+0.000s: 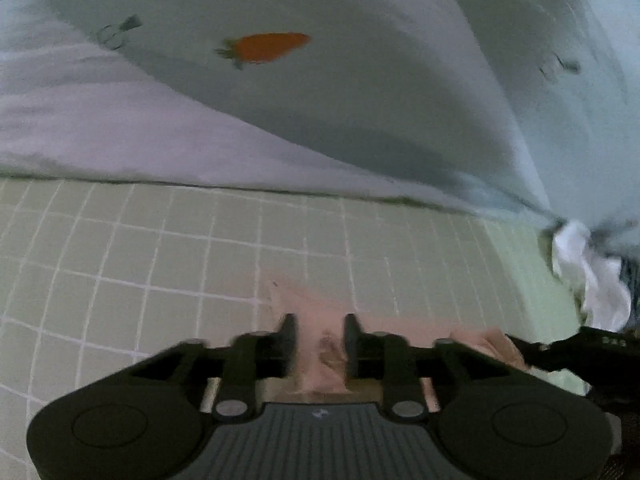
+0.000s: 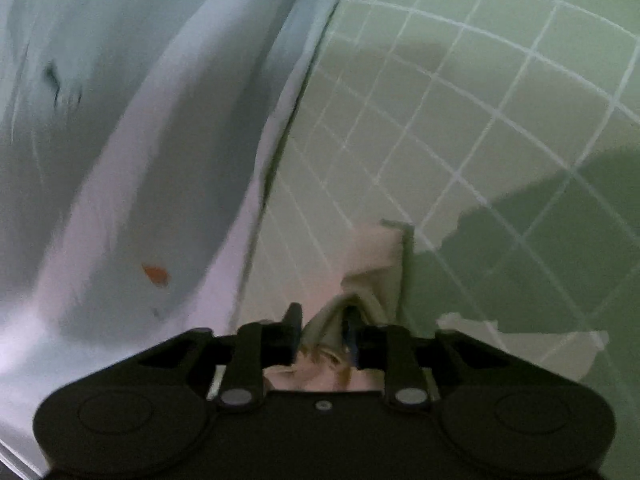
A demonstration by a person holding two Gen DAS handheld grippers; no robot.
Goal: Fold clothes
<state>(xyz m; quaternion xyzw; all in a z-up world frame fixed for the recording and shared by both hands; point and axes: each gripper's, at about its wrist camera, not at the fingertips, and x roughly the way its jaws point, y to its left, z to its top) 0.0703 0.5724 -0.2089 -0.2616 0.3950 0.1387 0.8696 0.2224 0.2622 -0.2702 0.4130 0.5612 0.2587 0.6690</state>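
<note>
Pink cloth point(image 1: 320, 344) sits between the two black fingers of the left tool point(image 1: 318, 340) in the left wrist view, and the tool is pinching it just above the green grid mat point(image 1: 160, 260). The mat has lots of bare squares to the left of the tool. Past the mat's far edge lies a pale sheet point(image 1: 360, 100) with an orange carrot picture point(image 1: 268, 46) on it. A white cloth point(image 1: 588, 276) is bunched at the right edge, and part of the other black tool point(image 1: 576, 350) pokes in near it. In the right wrist view, the right tool point(image 2: 322, 330) is closed on the pink cloth point(image 2: 376, 268) too, and the cloth bunches up between its fingers. The cloth's far corner reaches out over the green grid mat point(image 2: 480, 100). The mat is bare ahead and to the right, with a dark shadow on it. The pale sheet point(image 2: 120, 140) runs along the mat's left edge, close beside the tool.
</note>
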